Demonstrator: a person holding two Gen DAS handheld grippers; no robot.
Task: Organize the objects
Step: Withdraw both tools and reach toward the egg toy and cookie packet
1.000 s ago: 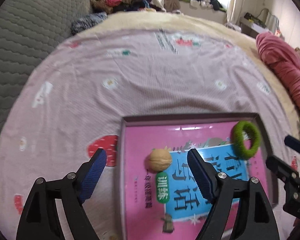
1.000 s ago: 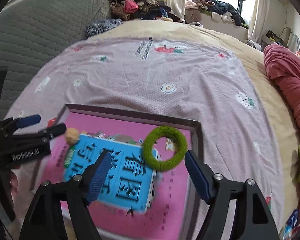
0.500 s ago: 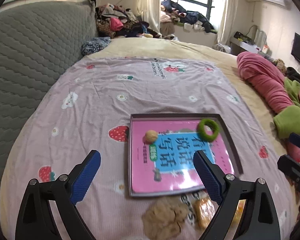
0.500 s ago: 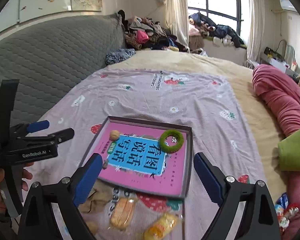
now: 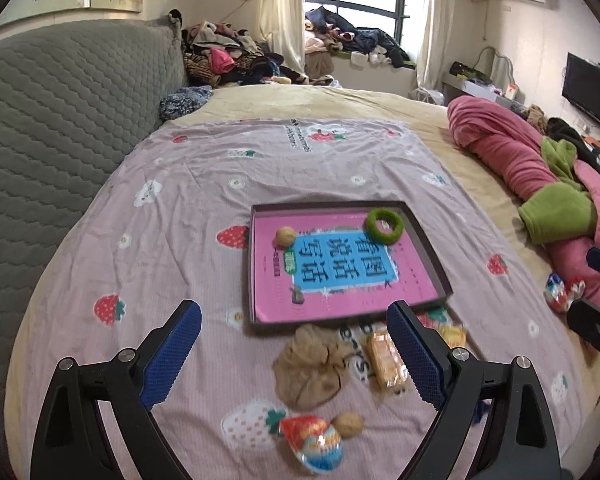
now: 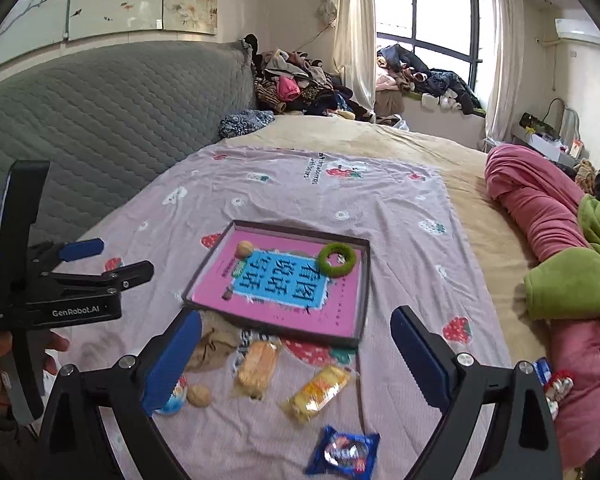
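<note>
Pink strawberry-print bedsheet (image 5: 204, 184) holds a tray (image 5: 428, 240) at twelve o'clock, walnut (image 5: 286, 236) and green ring (image 5: 384, 226) inside, while loose snacks (image 6: 256, 364) wait nearer; both the left gripper (image 5: 296, 356) and right gripper (image 6: 296, 360) hang spread and empty, so choose one snack and descend squarely.

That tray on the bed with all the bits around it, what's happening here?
A person holds a two-finger gripper in each hand, sorting small items. The left gripper and right gripper hover open and empty above the bed. The tray already holds a pink book, a walnut and a green ring. In front of it, a second walnut, a brown pouch and wrapped snacks lie on the sheet.
</note>
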